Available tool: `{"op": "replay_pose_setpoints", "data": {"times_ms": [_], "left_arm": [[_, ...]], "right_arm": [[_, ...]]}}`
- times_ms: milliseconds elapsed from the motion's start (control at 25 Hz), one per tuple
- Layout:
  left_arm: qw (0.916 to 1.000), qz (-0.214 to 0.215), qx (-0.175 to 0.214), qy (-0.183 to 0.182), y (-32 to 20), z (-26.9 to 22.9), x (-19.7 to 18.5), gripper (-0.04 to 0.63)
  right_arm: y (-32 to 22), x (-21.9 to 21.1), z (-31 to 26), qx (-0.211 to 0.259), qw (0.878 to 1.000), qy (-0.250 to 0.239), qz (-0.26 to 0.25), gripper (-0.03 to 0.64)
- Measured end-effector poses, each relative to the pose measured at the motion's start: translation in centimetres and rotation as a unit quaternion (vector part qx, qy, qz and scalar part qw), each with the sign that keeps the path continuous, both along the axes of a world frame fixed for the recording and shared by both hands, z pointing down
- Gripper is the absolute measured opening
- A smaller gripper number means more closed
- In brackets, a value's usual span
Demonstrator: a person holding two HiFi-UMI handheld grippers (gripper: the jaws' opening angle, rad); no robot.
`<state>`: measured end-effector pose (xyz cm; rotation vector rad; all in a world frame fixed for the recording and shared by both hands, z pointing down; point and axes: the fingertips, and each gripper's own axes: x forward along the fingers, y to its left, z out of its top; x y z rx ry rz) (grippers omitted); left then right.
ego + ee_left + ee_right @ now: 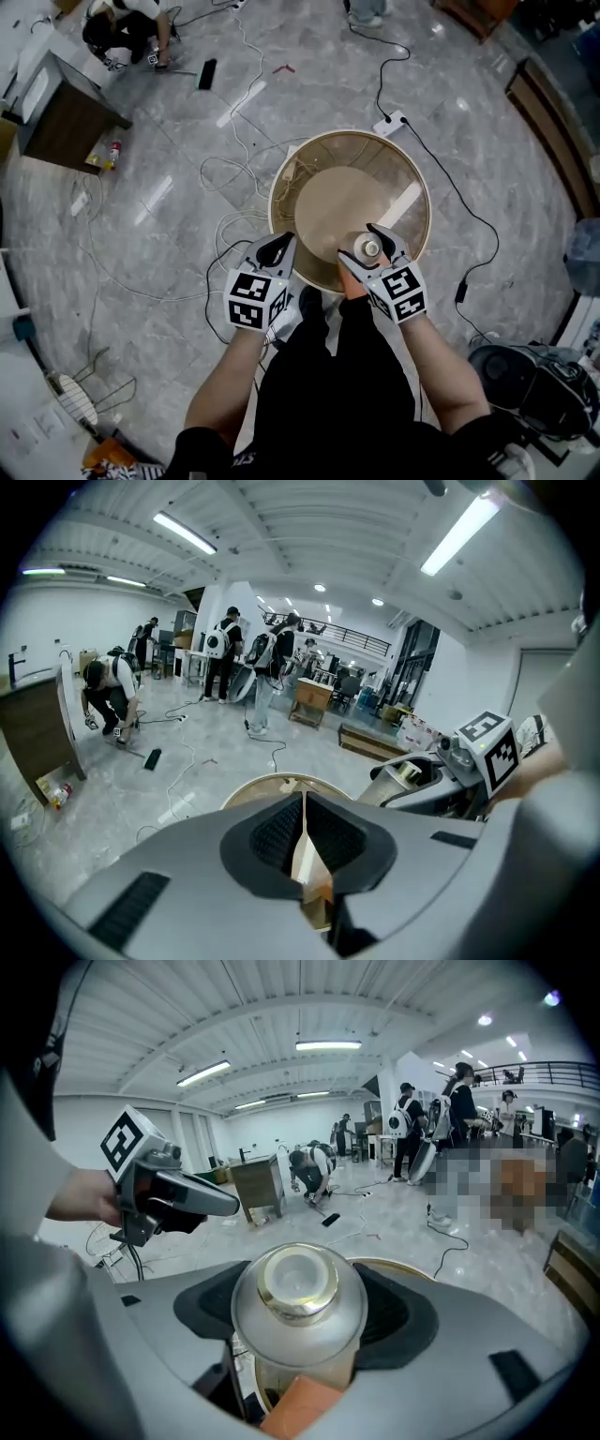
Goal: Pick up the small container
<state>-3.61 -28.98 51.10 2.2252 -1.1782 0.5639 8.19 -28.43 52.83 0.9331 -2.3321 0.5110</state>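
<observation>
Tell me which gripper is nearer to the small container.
Right. The right gripper grips the small container between its jaws; the left gripper hangs apart, beside it, shut and empty.

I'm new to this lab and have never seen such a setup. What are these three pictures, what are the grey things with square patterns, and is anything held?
There is no robot here: a person holds a grey two-jaw gripper in each hand. One picture comes from a camera on the person's head, looking down. The other two come from cameras riding on the grippers. Below stands a round beige table; its visible top looks bare. The right gripper clamps a small frosted silvery container with a gold-rimmed cap. The left gripper is shut, with nothing in it.
</observation>
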Motion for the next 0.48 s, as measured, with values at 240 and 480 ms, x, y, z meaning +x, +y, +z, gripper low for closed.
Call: {"op": "replay_pose_setpoints", "data": {"times_ms": [240, 480], "left_arm": [[0.9992, 0.030, 0.021, 0.016, 1.6, -6.2, 1.5, 0.026], [0.9973, 0.049, 0.052, 0.015, 3.5, -12.3, 3.9, 0.026]], "right_arm": [[2.3, 0.4, -7.4, 0.041, 0.999, -0.003, 0.018, 0.345], [5.5, 1.6, -13.4, 0.057, 0.998, -0.021, 0.013, 0.345]]}}
